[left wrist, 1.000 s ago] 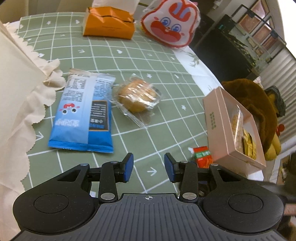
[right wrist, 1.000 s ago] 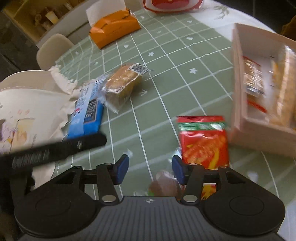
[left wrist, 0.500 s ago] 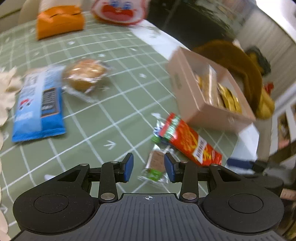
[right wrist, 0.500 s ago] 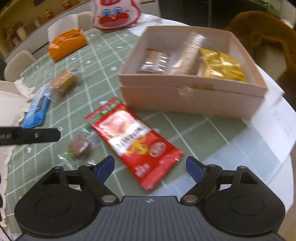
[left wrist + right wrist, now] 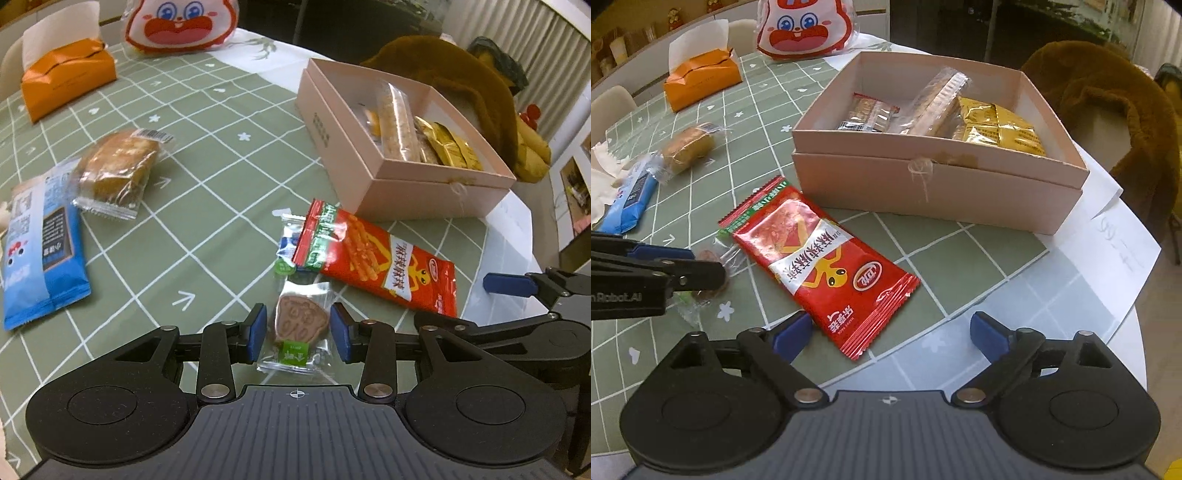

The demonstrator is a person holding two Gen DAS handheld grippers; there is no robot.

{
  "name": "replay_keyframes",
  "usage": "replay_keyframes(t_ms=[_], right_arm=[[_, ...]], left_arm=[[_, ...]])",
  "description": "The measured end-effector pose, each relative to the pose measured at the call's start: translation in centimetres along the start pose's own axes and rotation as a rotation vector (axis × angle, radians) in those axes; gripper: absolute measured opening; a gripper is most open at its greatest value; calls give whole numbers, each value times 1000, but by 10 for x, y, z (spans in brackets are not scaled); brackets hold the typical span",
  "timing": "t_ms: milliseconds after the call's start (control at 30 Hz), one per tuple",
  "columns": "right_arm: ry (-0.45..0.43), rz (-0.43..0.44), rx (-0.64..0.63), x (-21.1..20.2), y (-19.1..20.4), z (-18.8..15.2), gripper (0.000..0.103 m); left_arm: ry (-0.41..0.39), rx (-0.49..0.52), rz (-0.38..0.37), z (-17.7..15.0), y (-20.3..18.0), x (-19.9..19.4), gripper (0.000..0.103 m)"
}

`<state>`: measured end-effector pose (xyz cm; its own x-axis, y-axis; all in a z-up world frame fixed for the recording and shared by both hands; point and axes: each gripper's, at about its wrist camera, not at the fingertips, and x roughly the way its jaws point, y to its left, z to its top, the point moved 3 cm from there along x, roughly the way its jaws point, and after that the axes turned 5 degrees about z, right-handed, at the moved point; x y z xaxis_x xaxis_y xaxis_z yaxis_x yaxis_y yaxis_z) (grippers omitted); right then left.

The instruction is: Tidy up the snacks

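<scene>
Step in hand: we judge that we are lining up two pickups, the cookie (image 5: 301, 320) for the left claw (image 5: 298, 332) and the red pack (image 5: 820, 258) for the right claw (image 5: 892, 334).
Left claw: released, its pads on either side of the cookie, with a gap visible on each side; nothing gripped yet.
Right claw: released and spread wide, poised over the near end of the red pack, not touching it.
Cookie: lies flat on the table (image 5: 207, 221) in a clear wrapper, its far end just beside the red pack and a small blue-and-white sachet (image 5: 290, 240).
Red pack: lies flat on the table just in front of the box (image 5: 942, 184), slanted to it.
Box: open, pink, already holding several snacks, with free floor at its near left.
Method, left: we lower until the pads reach the table, centre on the biscuit and not the loose film, then close gently; a hard squeeze may crack it.
Method, right: we turn across the short width of the pack before closing.
Risk: the claws work close together; we move one at a time.
</scene>
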<state>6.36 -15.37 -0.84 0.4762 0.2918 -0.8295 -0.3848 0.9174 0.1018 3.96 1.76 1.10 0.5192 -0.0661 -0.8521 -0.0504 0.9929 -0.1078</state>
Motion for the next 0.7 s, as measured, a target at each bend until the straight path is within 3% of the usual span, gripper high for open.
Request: replay_keyframes(t_ms=[400, 633, 667, 700], right_arm=[[-25, 90, -117, 3, 19, 23, 94], [9, 133, -113, 23, 27, 37, 94], [13, 148, -111, 22, 29, 37, 91], [11, 170, -107, 19, 31, 36, 81]], left_arm=[[37, -88, -13, -21, 30, -19, 42], [33, -69, 3, -23, 26, -19, 43], [32, -64, 6, -23, 25, -19, 43], [31, -58, 10, -23, 24, -19, 43]])
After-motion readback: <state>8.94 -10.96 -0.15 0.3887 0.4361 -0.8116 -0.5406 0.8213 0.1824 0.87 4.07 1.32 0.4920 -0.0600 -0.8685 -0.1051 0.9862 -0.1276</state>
